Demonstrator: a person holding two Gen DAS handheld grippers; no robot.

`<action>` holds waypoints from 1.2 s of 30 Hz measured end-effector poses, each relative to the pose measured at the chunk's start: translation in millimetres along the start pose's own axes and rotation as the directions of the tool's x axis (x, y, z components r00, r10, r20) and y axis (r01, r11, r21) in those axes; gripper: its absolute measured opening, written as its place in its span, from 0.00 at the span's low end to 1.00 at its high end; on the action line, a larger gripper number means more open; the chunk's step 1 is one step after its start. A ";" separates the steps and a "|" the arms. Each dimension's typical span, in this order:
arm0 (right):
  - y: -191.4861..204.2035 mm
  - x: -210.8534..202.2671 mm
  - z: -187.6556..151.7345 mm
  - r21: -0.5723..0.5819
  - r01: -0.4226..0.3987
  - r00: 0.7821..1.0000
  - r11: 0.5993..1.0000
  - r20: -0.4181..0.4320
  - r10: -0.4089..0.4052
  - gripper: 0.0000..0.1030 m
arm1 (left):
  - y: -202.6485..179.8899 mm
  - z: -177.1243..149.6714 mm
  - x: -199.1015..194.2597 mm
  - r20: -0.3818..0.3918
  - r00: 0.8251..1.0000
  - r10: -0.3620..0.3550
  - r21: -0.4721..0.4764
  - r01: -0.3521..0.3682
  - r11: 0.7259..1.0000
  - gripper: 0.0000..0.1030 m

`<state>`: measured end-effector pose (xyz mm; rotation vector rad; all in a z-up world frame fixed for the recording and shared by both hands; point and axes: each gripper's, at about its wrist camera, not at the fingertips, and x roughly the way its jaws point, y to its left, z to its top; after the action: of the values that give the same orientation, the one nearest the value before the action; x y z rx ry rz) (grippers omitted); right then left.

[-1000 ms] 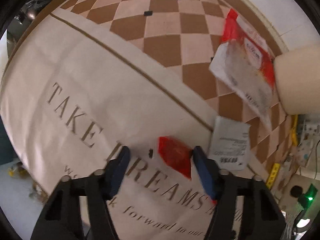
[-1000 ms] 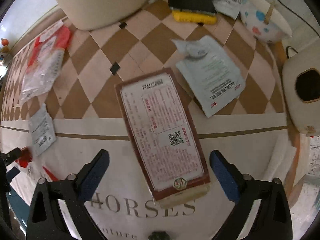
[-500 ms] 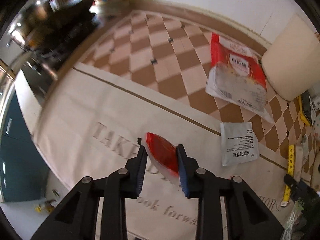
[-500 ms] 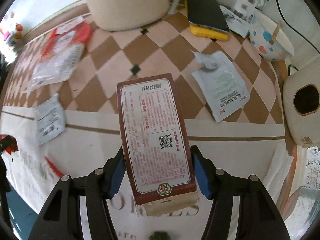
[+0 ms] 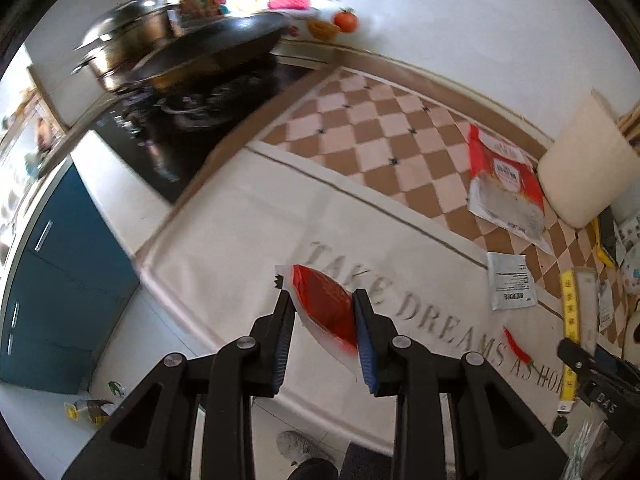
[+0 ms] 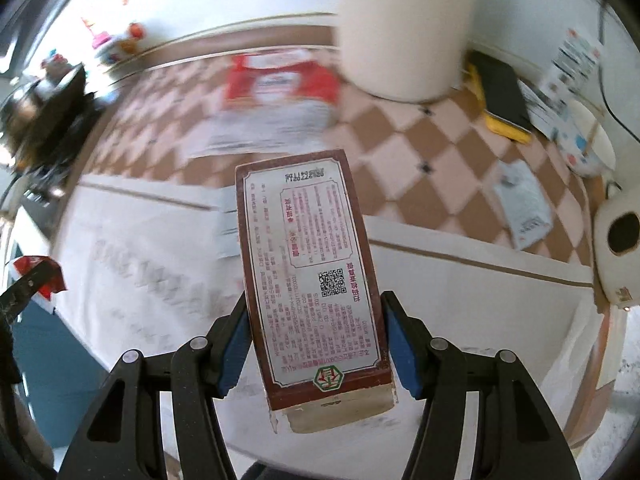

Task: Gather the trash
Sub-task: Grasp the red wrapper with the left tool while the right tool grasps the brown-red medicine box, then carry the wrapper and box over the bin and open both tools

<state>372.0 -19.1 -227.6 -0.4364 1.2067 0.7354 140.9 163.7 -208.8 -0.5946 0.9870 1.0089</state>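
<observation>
My left gripper (image 5: 322, 304) is shut on a small red wrapper (image 5: 326, 308) and holds it up above the printed cloth (image 5: 248, 216). My right gripper (image 6: 316, 320) is shut on a long brown box (image 6: 308, 272) with a white label, lifted clear of the cloth (image 6: 152, 232). At the left edge of the right wrist view the red wrapper (image 6: 34, 264) shows in the other gripper's tip. Still lying on the table are a red and white bag (image 5: 506, 184), a white receipt (image 5: 510, 280) and a thin red scrap (image 5: 516, 344). A white packet (image 6: 522, 208) lies on the checked part.
A cream cylinder (image 6: 404, 24) stands at the back. A black and yellow case (image 6: 502, 100), a dotted bowl (image 6: 588, 148) and a white round device (image 6: 618, 248) crowd the right. A stove with pans (image 5: 180, 60) is at the left, blue cabinets (image 5: 52, 280) below.
Both grippers closed on their items, the left on the red wrapper and the right on the brown box, then rose off the cloth. Both views now take in more of the room.
</observation>
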 end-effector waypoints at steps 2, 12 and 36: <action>27.5 -2.2 -3.3 -0.040 -0.027 1.000 0.999 0.007 0.027 0.61 | 23.0 -9.5 -10.4 0.011 1.000 0.009 -0.022 -0.009 1.000 0.25; 194.2 -5.3 -73.4 -0.281 -0.178 0.984 0.943 -0.059 0.168 0.61 | 173.6 -88.2 -19.0 -0.044 0.995 0.090 -0.212 -0.097 0.972 0.25; 452.3 348.8 -364.3 -0.596 -0.353 0.876 0.721 -0.482 0.030 0.61 | 415.4 -359.2 325.9 -0.376 0.896 -0.236 -0.687 -0.098 0.720 0.25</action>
<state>-138.8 151.1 -638.8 -1.1459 1.4012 1.3251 -315.4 196.1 -654.4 -1.5470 0.9423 1.2003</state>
